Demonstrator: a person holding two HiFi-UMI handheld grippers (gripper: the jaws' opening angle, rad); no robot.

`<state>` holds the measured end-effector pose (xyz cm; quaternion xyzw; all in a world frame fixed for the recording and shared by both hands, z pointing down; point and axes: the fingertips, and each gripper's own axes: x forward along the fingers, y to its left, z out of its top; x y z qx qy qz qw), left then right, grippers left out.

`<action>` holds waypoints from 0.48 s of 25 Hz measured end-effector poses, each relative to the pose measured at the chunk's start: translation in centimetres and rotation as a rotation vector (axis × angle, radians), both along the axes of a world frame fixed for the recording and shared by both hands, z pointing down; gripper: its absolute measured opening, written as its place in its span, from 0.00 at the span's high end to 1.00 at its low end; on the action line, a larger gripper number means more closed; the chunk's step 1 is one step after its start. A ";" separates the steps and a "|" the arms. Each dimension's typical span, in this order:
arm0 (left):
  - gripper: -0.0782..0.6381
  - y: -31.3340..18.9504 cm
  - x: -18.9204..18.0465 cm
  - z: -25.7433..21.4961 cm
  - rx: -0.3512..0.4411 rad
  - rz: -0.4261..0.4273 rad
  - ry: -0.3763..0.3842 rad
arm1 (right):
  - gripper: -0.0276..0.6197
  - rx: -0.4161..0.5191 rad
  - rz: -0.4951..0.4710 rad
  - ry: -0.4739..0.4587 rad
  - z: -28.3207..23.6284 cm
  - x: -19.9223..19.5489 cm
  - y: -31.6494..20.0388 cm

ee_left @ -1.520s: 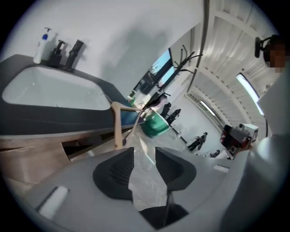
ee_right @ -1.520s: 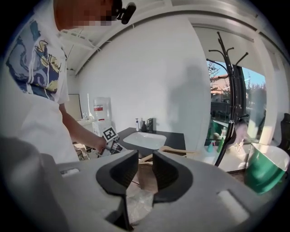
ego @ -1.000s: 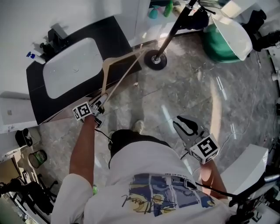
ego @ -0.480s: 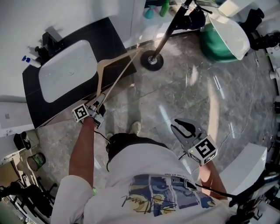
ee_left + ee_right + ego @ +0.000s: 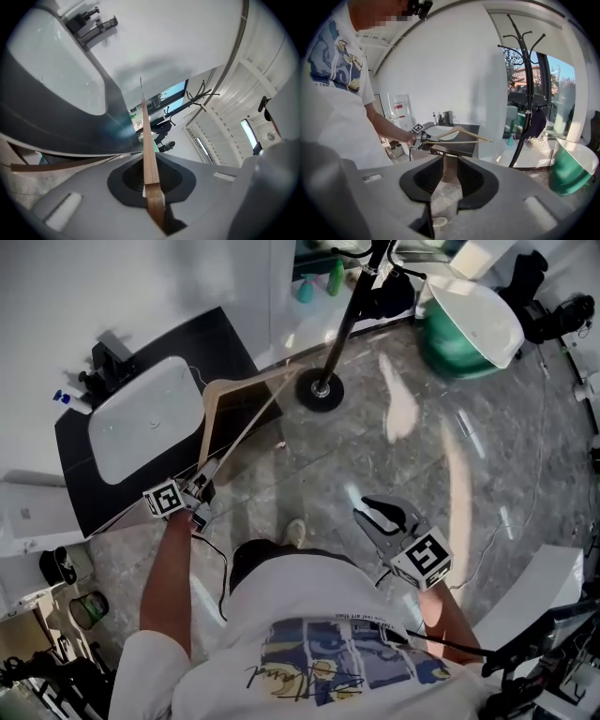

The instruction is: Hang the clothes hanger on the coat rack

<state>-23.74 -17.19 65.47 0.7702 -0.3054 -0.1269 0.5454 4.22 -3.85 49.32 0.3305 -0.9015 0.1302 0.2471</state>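
A white short-sleeved T-shirt (image 5: 309, 638) fills 6 o'clock, printed blue and yellow with dark script; one pale shoe (image 5: 295, 532) shows above it.

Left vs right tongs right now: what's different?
Left tongs are closing on the hanger, with its wood pinched between the jaws. Right tongs stand open with nothing between them. Left tongs reach out beside the counter, while right tongs sit over bare floor, close to the person's body. Shared: both have the same grey two-jaw build.
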 end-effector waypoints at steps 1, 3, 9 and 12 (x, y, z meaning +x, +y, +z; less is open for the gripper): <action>0.87 0.0 0.1 -0.7 0.021 0.029 -0.036 | 0.82 0.006 0.005 -0.004 -0.2 0.1 -0.1; 0.87 -0.3 0.3 -2.2 0.079 0.095 -0.138 | 0.82 0.018 0.019 -0.015 -0.6 0.2 -0.5; 0.87 -0.8 4.8 -8.8 0.280 0.310 -0.220 | 0.82 0.058 0.072 -0.049 -0.8 1.8 -1.0; 0.87 -1.3 7.6 -12.0 0.362 0.397 -0.220 | 0.82 0.069 0.102 -0.056 -0.8 2.9 -0.7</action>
